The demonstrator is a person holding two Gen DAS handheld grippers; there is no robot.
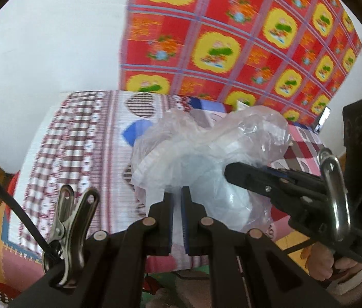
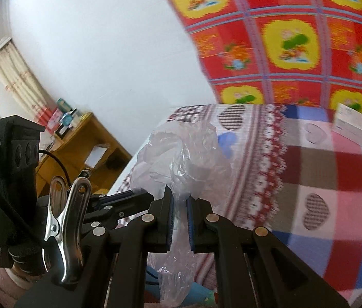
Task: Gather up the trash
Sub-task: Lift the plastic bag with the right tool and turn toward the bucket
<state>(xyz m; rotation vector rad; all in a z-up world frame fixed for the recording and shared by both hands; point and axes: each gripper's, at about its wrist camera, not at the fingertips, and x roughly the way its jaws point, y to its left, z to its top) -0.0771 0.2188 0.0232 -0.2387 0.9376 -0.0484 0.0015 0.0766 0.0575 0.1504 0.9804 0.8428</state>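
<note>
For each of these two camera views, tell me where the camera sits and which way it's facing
Left wrist: sits on the left gripper, facing down at the plastic bag over the bed; shows the right gripper and a hand.
Right wrist: sits on the right gripper, shut on the bag; shows the left gripper.
Shared: bag, bed, red patterned cloth.

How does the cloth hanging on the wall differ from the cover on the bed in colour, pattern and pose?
The wall cloth is bright red and yellow; the bed cover is paler, mostly white, dark red and pink. The wall cloth repeats yellow panels in a grid; the bed cover shows checks and hearts. The wall cloth hangs upright; the bed cover lies flat. Both are patterned fabrics.
</note>
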